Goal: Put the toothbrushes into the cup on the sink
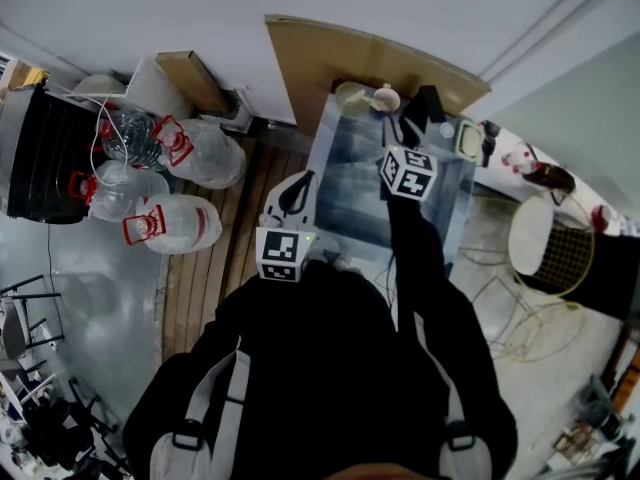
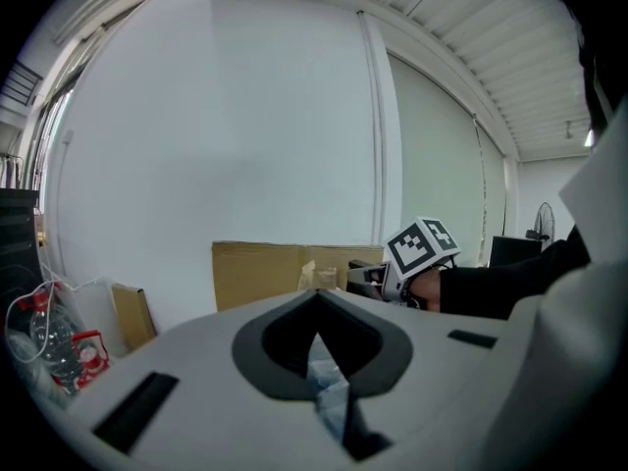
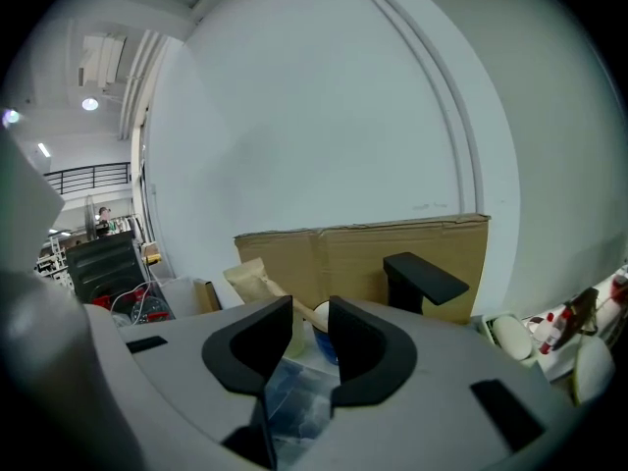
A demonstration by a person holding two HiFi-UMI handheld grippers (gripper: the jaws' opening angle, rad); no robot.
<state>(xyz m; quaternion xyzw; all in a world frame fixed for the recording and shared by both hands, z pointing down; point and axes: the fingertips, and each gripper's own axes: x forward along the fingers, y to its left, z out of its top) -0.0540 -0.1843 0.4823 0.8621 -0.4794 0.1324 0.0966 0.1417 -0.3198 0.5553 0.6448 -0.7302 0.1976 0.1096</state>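
Right gripper (image 3: 309, 312) is out over the sink (image 1: 345, 183), reaching toward its far edge. Its jaws stand well apart, released, with nothing pinched between the pads. Looking straight down that gap, a blue-and-white cup (image 3: 324, 338) sits on the sink's far edge, just beyond the tips and not touched by them. A slim tan stick (image 3: 302, 310) leans out of it to the left. It could be a toothbrush handle, but it is too small to be sure. Just left of that cup, half hidden by the left-hand pad, stands a clear tumbler (image 1: 350, 96).

To the right, the black faucet (image 3: 422, 281) rises from that same far edge. Further right, toward the far right corner, is a soap dish (image 3: 510, 334). A cardboard sheet (image 3: 392, 253) stands upright against the wall behind the sink, with a crumpled paper bag (image 3: 250, 281) in front of its left end.

Left gripper (image 2: 316, 292) hangs back at the sink's near edge, close to the person's body. Its jaws are clenched tip to tip, with nothing showing between them. Its view catches the right gripper's marker cube up ahead, well clear.

Down on the floor to the left lie several water jugs (image 1: 170, 223) with red handles.
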